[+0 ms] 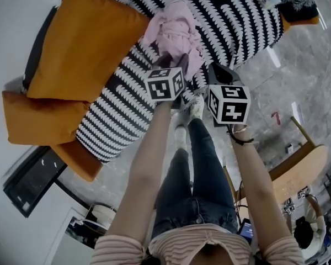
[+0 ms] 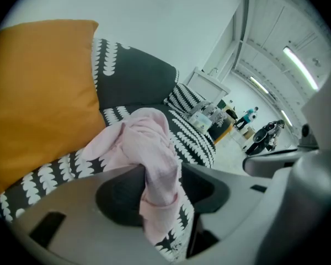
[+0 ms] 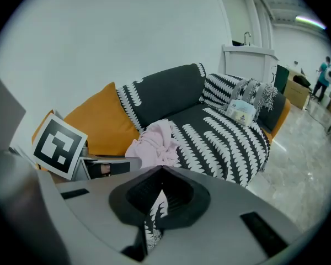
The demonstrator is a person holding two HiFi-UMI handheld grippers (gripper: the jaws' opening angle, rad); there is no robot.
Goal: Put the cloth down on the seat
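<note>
A crumpled pink cloth [image 1: 174, 32] lies on the black-and-white patterned sofa seat [image 1: 237, 21], next to a big orange cushion [image 1: 83, 43]. My left gripper [image 1: 171, 62] is at the cloth's near edge. In the left gripper view its jaws [image 2: 159, 167] stand wide apart; a strip of the cloth [image 2: 149, 142] hangs between them with gaps on both sides. My right gripper [image 1: 218, 70] hovers just right of it over the seat's front edge. In the right gripper view the right gripper [image 3: 161, 169] is shut on nothing, and the cloth [image 3: 154, 142] lies ahead.
A second orange cushion [image 1: 38, 120] lies left on the sofa. A small packet [image 3: 241, 112] and a patterned pillow [image 3: 231, 87] sit at the sofa's far end. A wooden chair [image 1: 300, 164] stands on the grey floor at right. People stand far off [image 2: 248, 115].
</note>
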